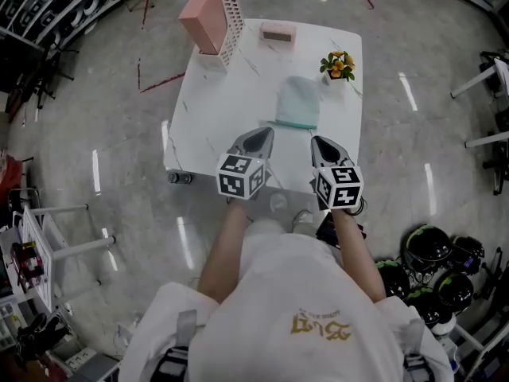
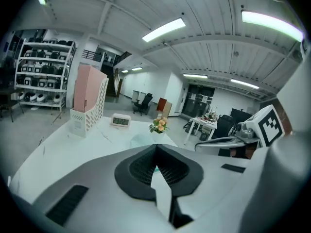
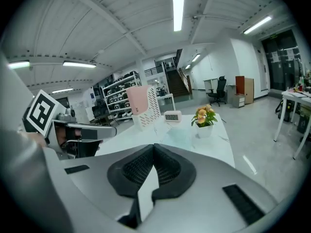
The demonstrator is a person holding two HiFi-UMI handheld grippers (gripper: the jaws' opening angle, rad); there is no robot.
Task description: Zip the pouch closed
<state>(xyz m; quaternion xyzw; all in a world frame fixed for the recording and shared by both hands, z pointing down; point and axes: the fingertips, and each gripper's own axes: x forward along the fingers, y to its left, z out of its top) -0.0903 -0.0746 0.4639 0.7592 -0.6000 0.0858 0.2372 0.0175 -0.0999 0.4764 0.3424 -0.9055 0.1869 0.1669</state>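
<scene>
Head view puts the pouch (image 1: 297, 102), pale teal and lying flat on the white table (image 1: 215, 110), just ahead of both grippers and roughly in line with the gap between them. A darker teal strip runs along the pouch's edge nearest the grippers. Whether its zip is drawn shut cannot be told from any view.

Neither gripper touches the pouch. The left gripper (image 1: 261, 138) has its jaws pressed together with nothing between them, and its own view shows the dark ribbed pads meeting at the tip, with the pouch just beyond that tip. The right gripper (image 1: 320, 145) is also fully closed and empty, its pads meeting in the same way in its own view. The two grippers sit side by side over the table edge nearest the person, their tips angled slightly towards each other, and each one shows at the edge of the other's view.

Beyond the pouch and to the right of the right gripper's line stands a small pot of orange flowers (image 1: 337, 66). Straight ahead at the table's far edge lies a small digital clock (image 1: 277, 33). Far ahead and left of the left gripper stands a pink file holder (image 1: 211, 14) with a perforated white side. Helmets (image 1: 425, 249) lie on the floor behind and to the right of the right gripper.
</scene>
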